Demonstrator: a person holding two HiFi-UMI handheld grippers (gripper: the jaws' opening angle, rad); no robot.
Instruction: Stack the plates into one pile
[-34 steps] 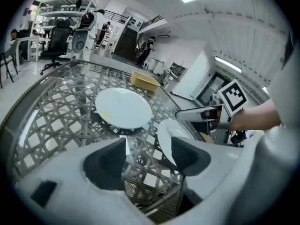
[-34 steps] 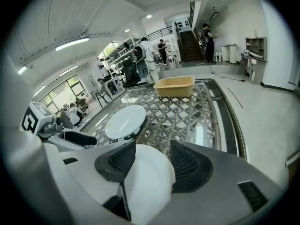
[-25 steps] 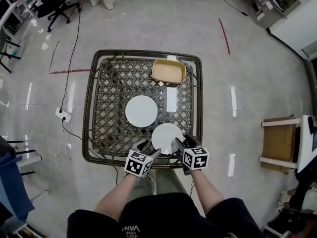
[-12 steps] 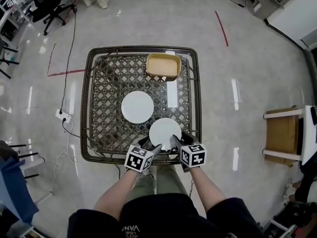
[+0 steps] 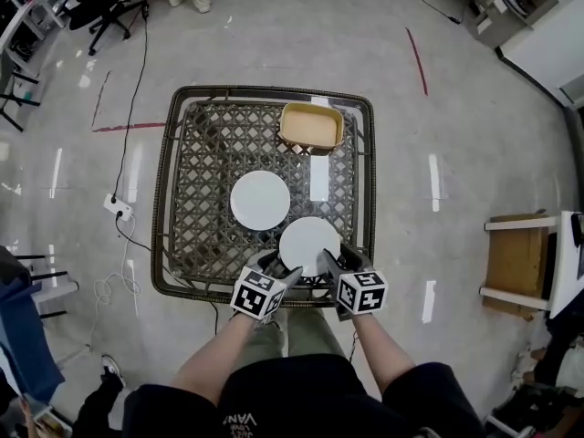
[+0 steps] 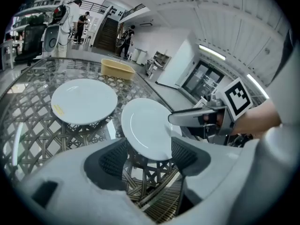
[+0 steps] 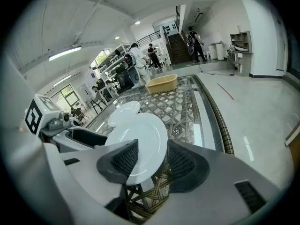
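Tan tub [image 5: 311, 128] sits at the table [image 5: 179, 245] far edge. Left gripper [image 5: 276, 267] and right gripper [image 5: 338, 261] angle down, jaws apart around the near plate [image 5: 308, 243] rim. The right's have just been closing.

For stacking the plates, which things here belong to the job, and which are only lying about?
Belong to the job:
- near white plate
- far white plate
- lattice table that carries both

Only lying about:
- tan tub on the table's far side
- power strip on the floor
- wooden stool off to the right
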